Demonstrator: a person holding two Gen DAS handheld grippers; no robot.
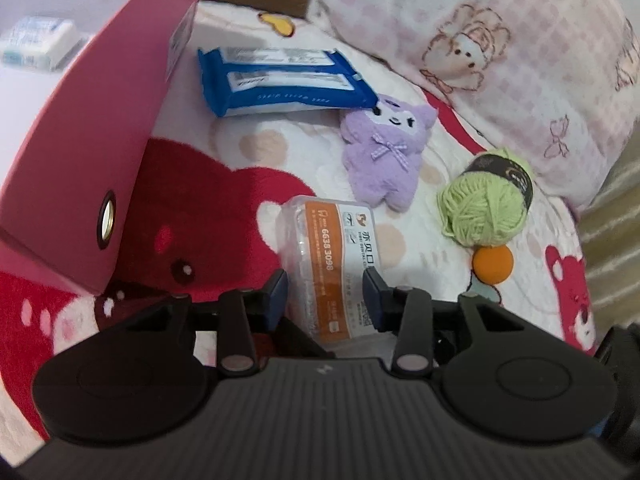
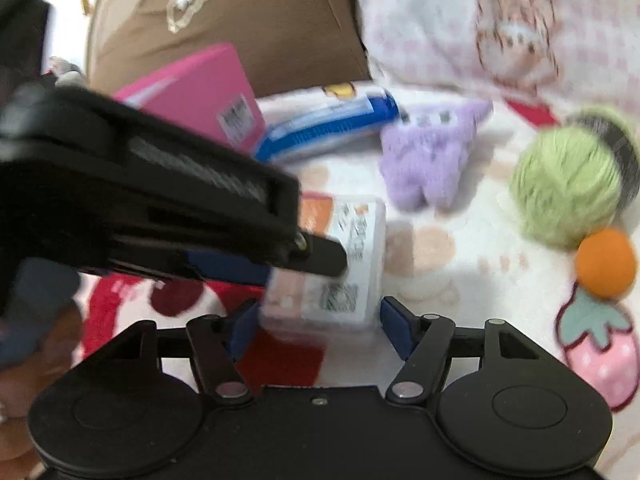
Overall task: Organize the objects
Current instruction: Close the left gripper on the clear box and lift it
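Observation:
A clear plastic box [image 1: 328,240] with an orange and white label rests on the patterned bedspread. My left gripper [image 1: 326,292] has its blue pads against the near end of the box's two long sides. In the right wrist view the same box [image 2: 360,240] sits between the fingers of my right gripper [image 2: 318,320], which stands open with a narrow gap on each side. The left gripper reaches in from the left there, one of its fingers [image 2: 324,258] lying over the box. That view is blurred.
A pink box [image 1: 88,140] stands close on the left. Beyond lie a blue wipes pack [image 1: 280,80], a purple plush [image 1: 384,148], a green yarn ball [image 1: 484,204] and an orange ball [image 1: 492,264]. A pink checked pillow [image 1: 500,40] bounds the far right.

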